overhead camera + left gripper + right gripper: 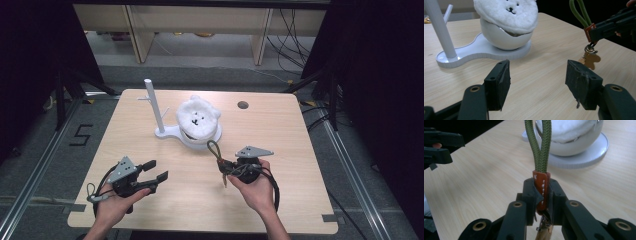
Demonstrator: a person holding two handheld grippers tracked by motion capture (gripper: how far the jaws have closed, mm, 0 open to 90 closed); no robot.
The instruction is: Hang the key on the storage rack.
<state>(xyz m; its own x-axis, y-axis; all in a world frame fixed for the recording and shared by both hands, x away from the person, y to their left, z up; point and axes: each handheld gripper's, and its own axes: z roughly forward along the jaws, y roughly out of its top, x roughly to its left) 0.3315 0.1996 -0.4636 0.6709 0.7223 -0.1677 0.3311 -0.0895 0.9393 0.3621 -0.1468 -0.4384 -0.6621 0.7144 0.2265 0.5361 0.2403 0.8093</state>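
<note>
A keychain with a green cord loop, a brown leather tab and a small wooden bear charm hangs just above the table. My right gripper is shut on the leather tab, loop pointing toward the stand and charm dangling below. My left gripper is held near the table's front left, open with nothing between its jaws. A white stand with an upright post and a bowl sits mid-table. A white plush bear face lies on the bowl.
The light wooden table has a round cable hole at the back right. Shelving legs and cables lie on the floor beyond the far edge. Dark frames stand on both sides.
</note>
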